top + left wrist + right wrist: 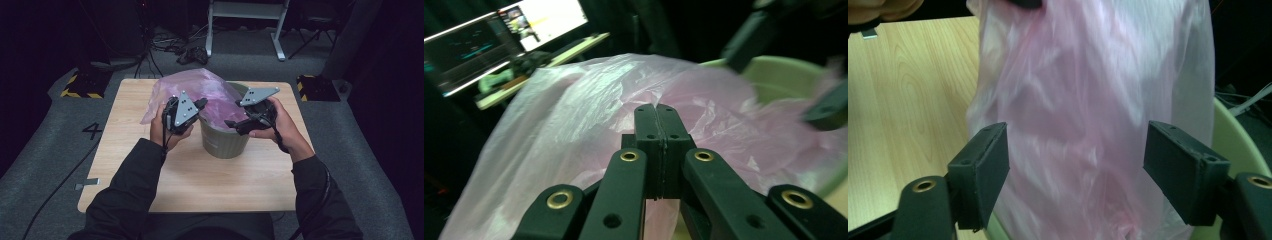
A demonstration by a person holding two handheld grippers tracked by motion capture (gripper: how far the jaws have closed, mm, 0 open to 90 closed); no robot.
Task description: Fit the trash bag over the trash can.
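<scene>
One pink bag (200, 95), one green bin (225, 140), one table (200, 185), two tools.

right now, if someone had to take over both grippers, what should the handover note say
Left gripper: jaws shut, apparently pinching the pink plastic bag at the bin's near-left rim.
Right gripper: jaws open, with the bag between them, not gripping.
Green bin: upright, mid-table.
Done: part of the bag hangs inside the bin.
Left: most of the bag is bunched above and behind the left rim, spilling onto the table. It probably needs spreading open and folding over the rim all round.
</scene>
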